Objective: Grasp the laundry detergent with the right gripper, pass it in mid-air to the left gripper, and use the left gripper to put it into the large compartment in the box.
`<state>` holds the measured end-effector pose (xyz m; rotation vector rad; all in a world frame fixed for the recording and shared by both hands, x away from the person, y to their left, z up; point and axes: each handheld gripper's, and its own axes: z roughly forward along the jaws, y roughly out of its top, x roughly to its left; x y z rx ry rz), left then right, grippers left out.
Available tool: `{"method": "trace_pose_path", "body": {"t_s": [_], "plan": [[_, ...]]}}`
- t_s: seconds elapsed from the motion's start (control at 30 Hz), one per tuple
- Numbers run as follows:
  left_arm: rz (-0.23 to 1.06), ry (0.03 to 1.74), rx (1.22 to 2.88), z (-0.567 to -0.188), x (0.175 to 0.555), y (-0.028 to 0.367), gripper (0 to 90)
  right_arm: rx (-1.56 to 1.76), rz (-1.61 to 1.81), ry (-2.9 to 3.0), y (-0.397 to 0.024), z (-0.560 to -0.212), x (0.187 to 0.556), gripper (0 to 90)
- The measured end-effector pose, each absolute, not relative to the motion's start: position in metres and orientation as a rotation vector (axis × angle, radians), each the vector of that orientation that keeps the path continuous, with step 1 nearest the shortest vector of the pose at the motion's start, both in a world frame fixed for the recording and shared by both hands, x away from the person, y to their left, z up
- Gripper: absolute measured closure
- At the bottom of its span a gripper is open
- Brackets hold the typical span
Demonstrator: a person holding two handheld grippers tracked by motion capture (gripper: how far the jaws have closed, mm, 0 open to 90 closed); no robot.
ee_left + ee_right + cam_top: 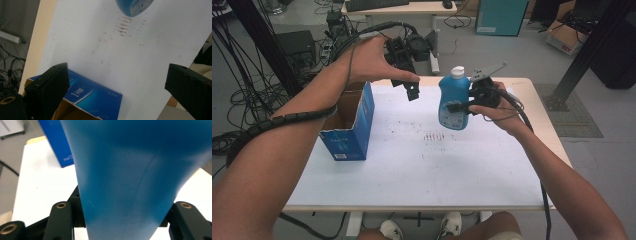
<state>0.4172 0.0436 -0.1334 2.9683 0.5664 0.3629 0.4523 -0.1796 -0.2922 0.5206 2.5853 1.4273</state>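
Your right gripper (462,106) squeezes the blue bottle (453,100) (white cap on top), holding it up above the table (422,165). Your left gripper (408,85) hangs wide open over the blue box (354,125).

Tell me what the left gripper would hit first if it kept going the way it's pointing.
Probably the blue cardboard box, or the white table top right beside it. The open left gripper aims down over the box's edge; depth is unclear.
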Motion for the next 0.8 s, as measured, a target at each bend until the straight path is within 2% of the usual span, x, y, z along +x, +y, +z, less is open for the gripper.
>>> {"method": "trace_pose_path", "body": {"t_s": [0.23,0.33,0.37,0.53,0.57,0.8], "plan": [[0.335,0.476,3.02,-0.132,0.416,0.039,6.0,0.428,1.479,2.629,-0.15,-0.302,0.441,44.2],[0.346,0.486,2.994,-0.135,0.412,0.036,6.0,0.396,1.485,2.631,-0.142,-0.305,0.439,44.2],[0.315,0.434,3.036,-0.133,0.412,0.035,6.0,0.384,1.486,2.634,-0.141,-0.305,0.438,44.2],[0.273,0.427,3.022,-0.137,0.407,0.03,6.0,0.347,1.499,2.647,-0.13,-0.308,0.434,44.2],[0.279,0.372,3.066,-0.136,0.409,0.03,6.0,0.323,1.504,2.654,-0.125,-0.308,0.431,44.2],[0.23,0.37,3.076,-0.144,0.406,0.027,5.8,0.223,1.538,2.673,-0.105,-0.307,0.42,44.2]]}}
